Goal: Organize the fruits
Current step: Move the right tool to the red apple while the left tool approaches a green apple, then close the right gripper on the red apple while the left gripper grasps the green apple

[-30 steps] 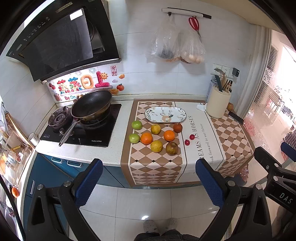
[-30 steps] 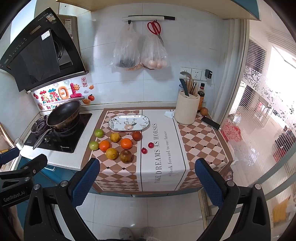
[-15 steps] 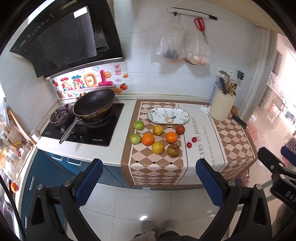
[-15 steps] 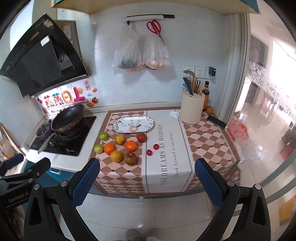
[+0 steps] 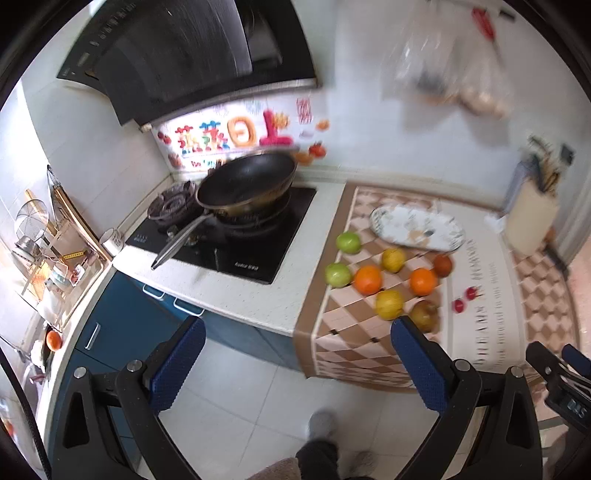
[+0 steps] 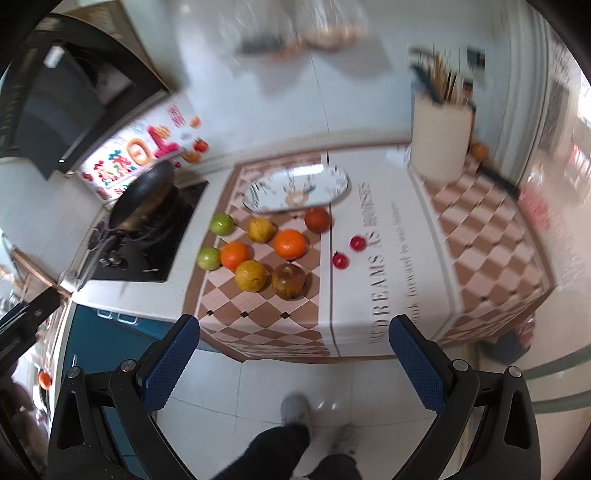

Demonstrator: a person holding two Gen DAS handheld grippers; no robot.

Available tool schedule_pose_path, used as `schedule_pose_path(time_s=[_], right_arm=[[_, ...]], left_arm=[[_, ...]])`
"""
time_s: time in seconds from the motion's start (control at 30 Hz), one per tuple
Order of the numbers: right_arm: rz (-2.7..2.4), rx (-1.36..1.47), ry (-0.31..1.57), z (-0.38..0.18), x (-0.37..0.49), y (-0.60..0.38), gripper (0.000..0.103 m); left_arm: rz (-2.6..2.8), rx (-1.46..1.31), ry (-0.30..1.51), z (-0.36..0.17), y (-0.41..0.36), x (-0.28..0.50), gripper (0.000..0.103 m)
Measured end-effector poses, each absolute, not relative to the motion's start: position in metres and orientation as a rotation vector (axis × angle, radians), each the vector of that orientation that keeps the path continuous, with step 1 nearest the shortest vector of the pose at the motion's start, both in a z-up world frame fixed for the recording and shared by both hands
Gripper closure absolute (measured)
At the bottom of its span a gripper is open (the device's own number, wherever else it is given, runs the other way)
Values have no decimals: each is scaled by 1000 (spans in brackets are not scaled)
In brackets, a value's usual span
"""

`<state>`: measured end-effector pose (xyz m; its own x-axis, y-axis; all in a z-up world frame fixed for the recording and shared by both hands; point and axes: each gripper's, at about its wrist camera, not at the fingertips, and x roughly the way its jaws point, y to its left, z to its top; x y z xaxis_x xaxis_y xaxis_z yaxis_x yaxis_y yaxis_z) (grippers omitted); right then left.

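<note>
Blurred kitchen wall (image 6: 258, 110), hanging bags (image 6: 295, 29) smeared — tablecloth (image 6: 384, 258) lettering half-legible

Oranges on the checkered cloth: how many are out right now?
2. One orange sits beside the front green fruit; the other orange lies nearer the plate. None looks hidden.

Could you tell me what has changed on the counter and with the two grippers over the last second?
Both grippers have moved in toward the counter, so the fruit looms larger; the left gripper and right gripper are open and empty as before. Nothing was grasped or released. The oval plate, two green fruits, two oranges and two small red fruits lie as they did.
</note>
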<state>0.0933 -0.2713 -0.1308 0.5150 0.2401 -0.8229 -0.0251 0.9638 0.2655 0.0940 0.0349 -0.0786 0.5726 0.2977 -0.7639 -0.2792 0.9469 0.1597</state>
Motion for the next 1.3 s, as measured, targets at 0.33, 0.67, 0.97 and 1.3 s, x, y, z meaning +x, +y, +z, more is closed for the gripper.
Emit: schedule_pose_path(time_s=[0.33, 0.67, 0.97, 1.3], right_arm=[[126, 361, 1267, -280, 227, -224, 0], [46, 391, 1472, -361, 266, -202, 1], [-11, 537, 1508, -378, 276, -219, 1], [-9, 638, 1523, -396, 293, -210, 15]], left_arm=[[261, 116, 1171, -185, 83, 232, 0], [-14, -55, 1466, -285, 119, 354, 5], [-70, -246, 1622, -336, 121, 389, 27], [-113, -280, 1608, -347, 110, 387, 43]])
